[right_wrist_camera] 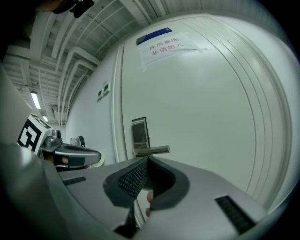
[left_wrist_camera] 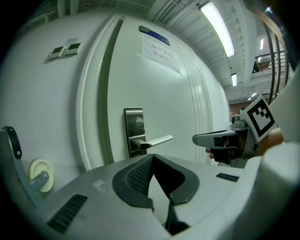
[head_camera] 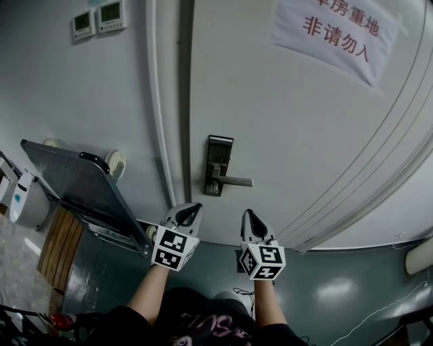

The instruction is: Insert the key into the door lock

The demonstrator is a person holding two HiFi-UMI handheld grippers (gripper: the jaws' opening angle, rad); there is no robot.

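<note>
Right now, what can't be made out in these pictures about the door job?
- Key: seen in no view; shut jaws of the right gripper may hide it.
- Keyhole: lock plate too small, dark, head view.
- Door sign: top cut off, head view edge.

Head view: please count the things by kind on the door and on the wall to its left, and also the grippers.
Small white wall control panels: 2
White paper notice with red print: 1
Metal door lock plate with lever handle: 1
Grey hand-held grippers with marker cubes: 2
Total: 6
</note>
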